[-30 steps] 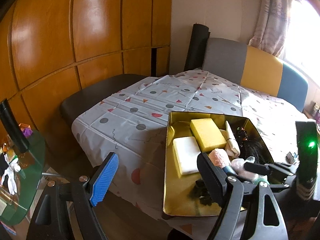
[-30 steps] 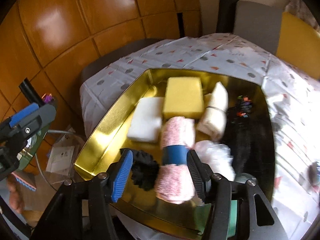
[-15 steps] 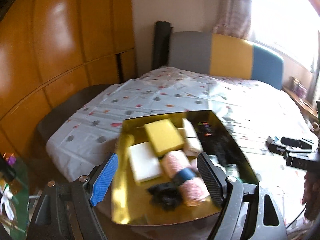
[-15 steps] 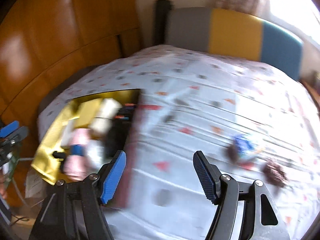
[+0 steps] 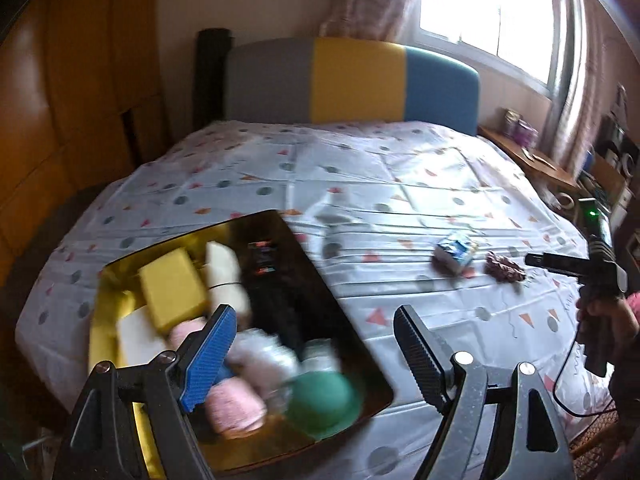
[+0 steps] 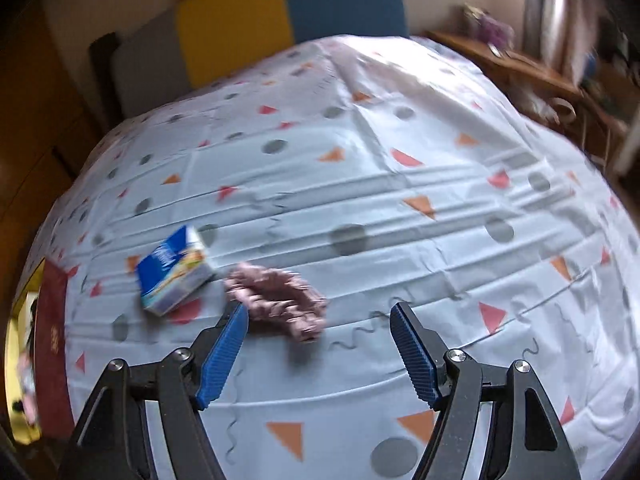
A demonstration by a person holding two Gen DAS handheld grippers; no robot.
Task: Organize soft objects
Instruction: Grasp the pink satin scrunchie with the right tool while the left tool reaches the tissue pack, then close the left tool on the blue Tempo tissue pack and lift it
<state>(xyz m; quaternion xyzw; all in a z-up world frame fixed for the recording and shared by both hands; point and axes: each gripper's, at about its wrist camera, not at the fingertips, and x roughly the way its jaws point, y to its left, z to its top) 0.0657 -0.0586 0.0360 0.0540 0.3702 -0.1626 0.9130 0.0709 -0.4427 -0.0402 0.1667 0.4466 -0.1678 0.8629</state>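
Hovering low over the patterned cloth, the right gripper had its blue-padded fingers spread wide with nothing between them. Just ahead of its left fingertip lay the pink scrunchie, flat on the cloth, and just beside that, possibly touching at one corner, a small blue tissue pack. These looked like the last loose soft things, so the step in hand was judged to be collecting the next piece for the tray. The next move would call for shifting a little left and forward so the scrunchie sat between the pads, then dropping onto it and closing without pinching up the cloth.

The left gripper was likewise spread and empty, held above the near right corner of the gold tray. Inside the tray sat a green round item, pink rolls, a yellow sponge, a white block and a cream roll, with dark items along its right side.

The tray lay near the cloth's left edge, well apart from the scrunchie, with bare cloth between them giving free room for the carry. Beyond, the surface ran clear to the grey, yellow and blue backrest.
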